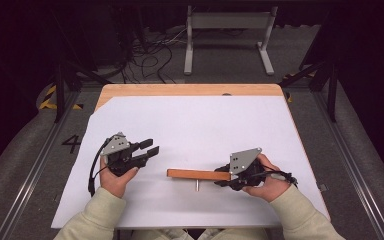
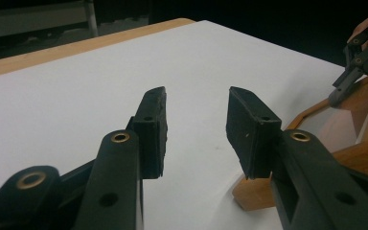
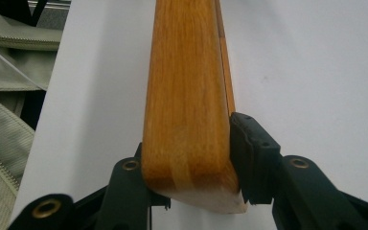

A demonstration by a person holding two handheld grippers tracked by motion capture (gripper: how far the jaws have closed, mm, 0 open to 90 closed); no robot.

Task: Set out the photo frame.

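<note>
A long orange-brown wooden bar (image 1: 195, 174) lies across the near middle of the white sheet, with a small metal pin (image 1: 197, 186) sticking out of its near side. My right gripper (image 1: 222, 176) holds the bar's right end. In the right gripper view the bar (image 3: 187, 86) runs away between the jaws of my right gripper (image 3: 191, 143). One pad (image 3: 249, 158) lies against its side and the other is hidden behind the wood. My left gripper (image 1: 152, 146) rests to the left of the bar, open and empty (image 2: 196, 129). The bar's end (image 2: 254, 196) lies just to its right.
The white sheet (image 1: 195, 125) covers most of the wooden table, whose bare edge (image 1: 190, 90) shows at the far side. Beyond it a grey metal stand (image 1: 227, 22) and loose cables (image 1: 150, 55) sit on the floor. Beige zipped cloth (image 3: 0, 143) shows at the near edge.
</note>
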